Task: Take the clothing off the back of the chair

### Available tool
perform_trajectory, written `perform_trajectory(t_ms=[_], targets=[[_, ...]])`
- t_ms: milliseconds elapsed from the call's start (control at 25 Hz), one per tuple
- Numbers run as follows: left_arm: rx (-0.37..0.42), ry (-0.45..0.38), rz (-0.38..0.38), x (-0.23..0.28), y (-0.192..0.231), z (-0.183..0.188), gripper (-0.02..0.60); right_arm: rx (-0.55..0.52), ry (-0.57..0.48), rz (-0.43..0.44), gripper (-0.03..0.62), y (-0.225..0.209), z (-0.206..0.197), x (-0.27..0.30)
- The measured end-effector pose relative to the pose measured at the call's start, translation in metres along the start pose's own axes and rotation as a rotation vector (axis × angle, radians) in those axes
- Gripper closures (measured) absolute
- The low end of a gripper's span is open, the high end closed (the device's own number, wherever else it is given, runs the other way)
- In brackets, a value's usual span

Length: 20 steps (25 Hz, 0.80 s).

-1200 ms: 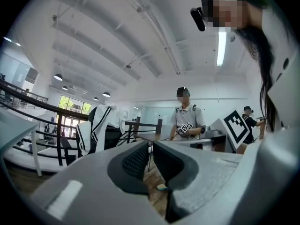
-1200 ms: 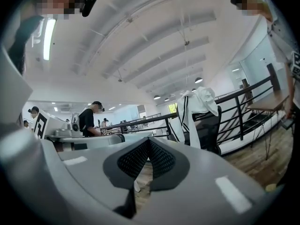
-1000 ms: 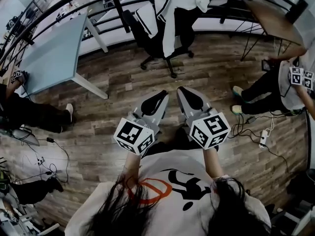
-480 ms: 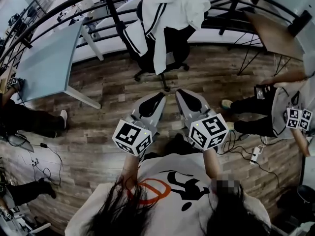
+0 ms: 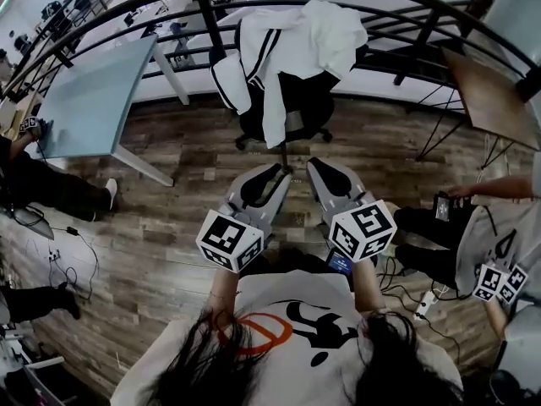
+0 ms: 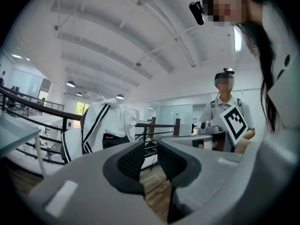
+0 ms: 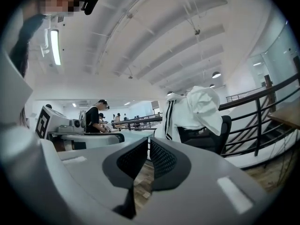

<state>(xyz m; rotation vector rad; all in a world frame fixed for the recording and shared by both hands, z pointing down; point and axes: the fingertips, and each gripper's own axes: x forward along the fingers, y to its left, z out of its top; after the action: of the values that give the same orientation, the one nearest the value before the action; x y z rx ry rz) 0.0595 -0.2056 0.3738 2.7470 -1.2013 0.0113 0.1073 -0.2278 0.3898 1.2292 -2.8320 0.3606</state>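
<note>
At top centre of the head view, a white black-striped jacket [image 5: 296, 45] drapes the black chair [image 5: 300, 100]; left tongs [image 5: 275, 174] and right tongs [image 5: 319, 169] point toward it. Left gripper view: jaws slightly spread, empty, jacket at left. Right gripper view: jaws all but pressed together, empty, jacket at upper right.

My left gripper [image 5: 272, 174] and right gripper [image 5: 325, 167] are smooth, matt grey plastic, and their pads [image 6: 132, 161] are black and finely ribbed, like rubber. The white black-striped cloth jacket [image 5: 292, 45] is soft and creased. The black office chair [image 5: 300, 100] under it looks matt. The brown plank floor [image 5: 169, 218] shows wood grain with a dull sheen. The pale blue-grey table [image 5: 93, 100] has a smooth, faintly glossy top. The curved black railing [image 5: 203, 7] looks like painted metal, and the brown desk [image 5: 490, 100] like matt wood.
</note>
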Motion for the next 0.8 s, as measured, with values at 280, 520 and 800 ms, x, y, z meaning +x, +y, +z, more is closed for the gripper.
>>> perform_trajectory(t_ms=[280,520,800], targets=[[0.061,0.042,0.067,0.024,0.027,0.009,0.479,-0.036,-0.002,0.040,0.520,-0.038,0.016,0.020],[0.079,0.045,0.130,0.047,0.072,0.019,0.425,-0.095,-0.015,0.035,0.448,-0.074,0.035,0.040],[0.090,0.036,0.149,0.094,0.139,0.040,0.347,-0.154,-0.040,-0.032,0.382,-0.133,0.076,0.083]])
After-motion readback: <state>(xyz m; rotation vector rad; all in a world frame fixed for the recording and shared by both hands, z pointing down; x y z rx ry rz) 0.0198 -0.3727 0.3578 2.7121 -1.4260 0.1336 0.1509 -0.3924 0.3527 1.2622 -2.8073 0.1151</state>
